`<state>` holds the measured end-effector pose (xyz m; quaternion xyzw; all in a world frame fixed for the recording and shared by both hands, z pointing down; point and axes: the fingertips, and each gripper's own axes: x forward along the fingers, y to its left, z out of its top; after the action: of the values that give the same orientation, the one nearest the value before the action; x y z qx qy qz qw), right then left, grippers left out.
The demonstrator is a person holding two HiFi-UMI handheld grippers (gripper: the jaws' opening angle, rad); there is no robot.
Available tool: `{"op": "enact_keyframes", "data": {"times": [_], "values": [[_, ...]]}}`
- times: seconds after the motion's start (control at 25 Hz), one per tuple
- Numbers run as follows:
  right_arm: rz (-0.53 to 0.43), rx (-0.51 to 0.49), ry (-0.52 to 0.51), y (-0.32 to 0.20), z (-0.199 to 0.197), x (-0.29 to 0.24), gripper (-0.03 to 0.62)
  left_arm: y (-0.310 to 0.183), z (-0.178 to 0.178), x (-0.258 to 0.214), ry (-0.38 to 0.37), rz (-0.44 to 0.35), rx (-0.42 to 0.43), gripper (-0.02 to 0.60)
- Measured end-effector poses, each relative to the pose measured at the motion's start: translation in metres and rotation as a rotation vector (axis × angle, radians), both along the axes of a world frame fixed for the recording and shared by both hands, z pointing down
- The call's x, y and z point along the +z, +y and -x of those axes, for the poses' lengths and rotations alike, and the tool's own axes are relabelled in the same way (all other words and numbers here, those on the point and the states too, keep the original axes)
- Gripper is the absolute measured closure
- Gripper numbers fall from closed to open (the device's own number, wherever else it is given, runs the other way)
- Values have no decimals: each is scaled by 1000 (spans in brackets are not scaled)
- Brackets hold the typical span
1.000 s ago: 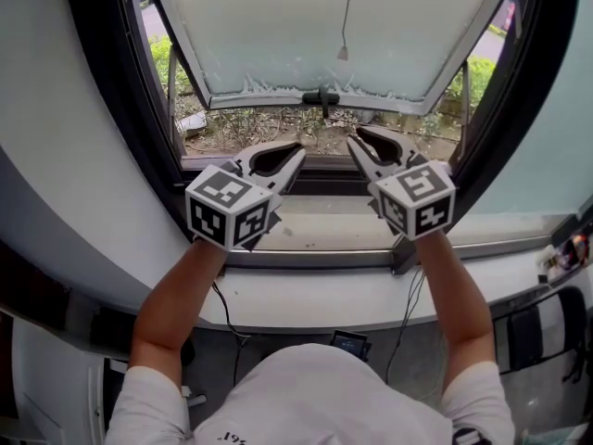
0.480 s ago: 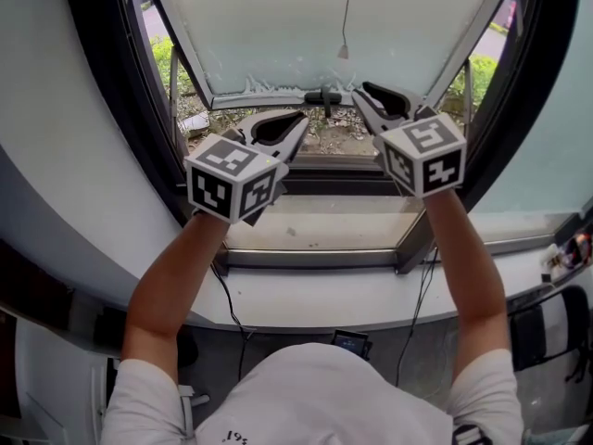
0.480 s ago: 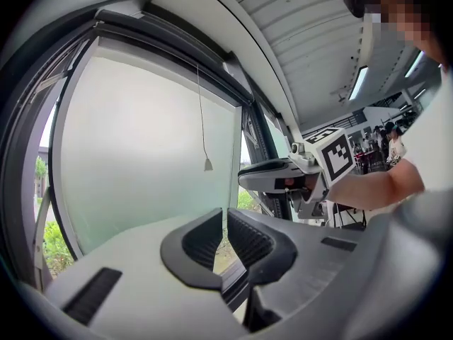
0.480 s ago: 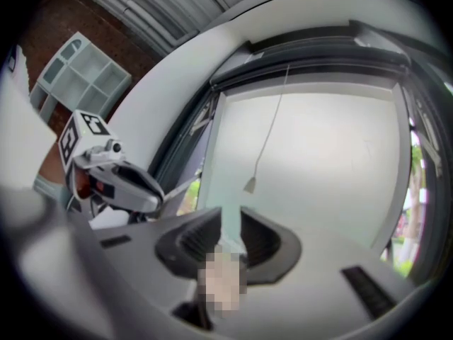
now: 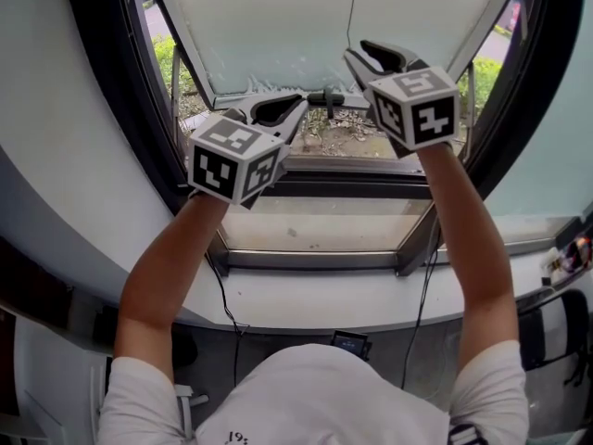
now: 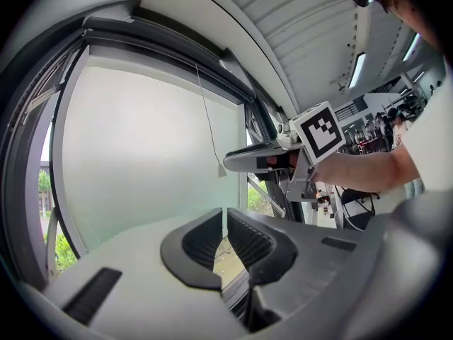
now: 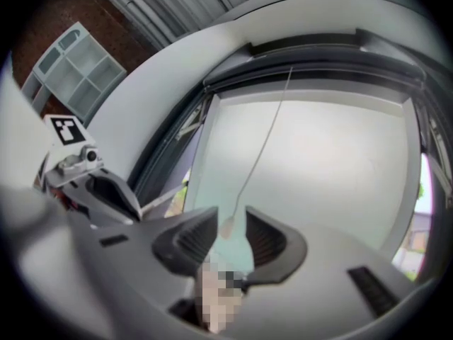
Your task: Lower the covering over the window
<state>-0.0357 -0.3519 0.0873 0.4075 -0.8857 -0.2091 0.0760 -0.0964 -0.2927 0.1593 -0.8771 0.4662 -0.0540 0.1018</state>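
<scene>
The right gripper (image 7: pixel 230 219) was raised in front of the window, higher than the left one. Its jaws were apart and were opening. The small pull (image 7: pixel 228 227) at the end of the thin cord (image 7: pixel 262 147) hung in the gap between them, and the pads did not press on it. In the head view this gripper (image 5: pixel 359 52) stood just under the cord (image 5: pixel 353 7), which went out of sight behind it.

The cord belonged to the covering. It came down from the dark bar (image 7: pixel 318 48) at the top of the window and hung in front of the pale pane (image 7: pixel 333 161). I could not tell the covering itself apart from this pale pane.

The left gripper (image 6: pixel 225 214) had its jaws together, with nothing held between them. In the head view it (image 5: pixel 302 108) was lower and to the left, near the dark handle (image 5: pixel 322 96) at the bottom edge of the pane (image 5: pixel 278 26). From the left gripper view, the right gripper (image 6: pixel 233 163) pointed toward the pull (image 6: pixel 221 170), which was just beside its tip.

Under the pane, the window stood open, and ground with green plants (image 5: pixel 167 58) showed outside. The sill (image 5: pixel 315 235) lay below both grippers.
</scene>
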Motion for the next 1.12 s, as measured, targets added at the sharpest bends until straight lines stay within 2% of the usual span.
{"op": "enact_keyframes", "data": {"times": [0.36,0.56,0.76,0.92,1.12], "values": [[38,31,-2,-22,16,-16,465,0,1,-8,-20,-20,3,563],[22,50,34,-26,23,-18,467,0,3,-4,-31,-19,9,563],[-31,89,92,-24,25,-10,543,1,7,2,-38,-12,9,563],[-71,121,119,-24,22,-11,563,1,8,5,-50,-8,14,563],[-203,181,277,-20,25,-12,571,1,9,6,-55,-7,20,563]]}}
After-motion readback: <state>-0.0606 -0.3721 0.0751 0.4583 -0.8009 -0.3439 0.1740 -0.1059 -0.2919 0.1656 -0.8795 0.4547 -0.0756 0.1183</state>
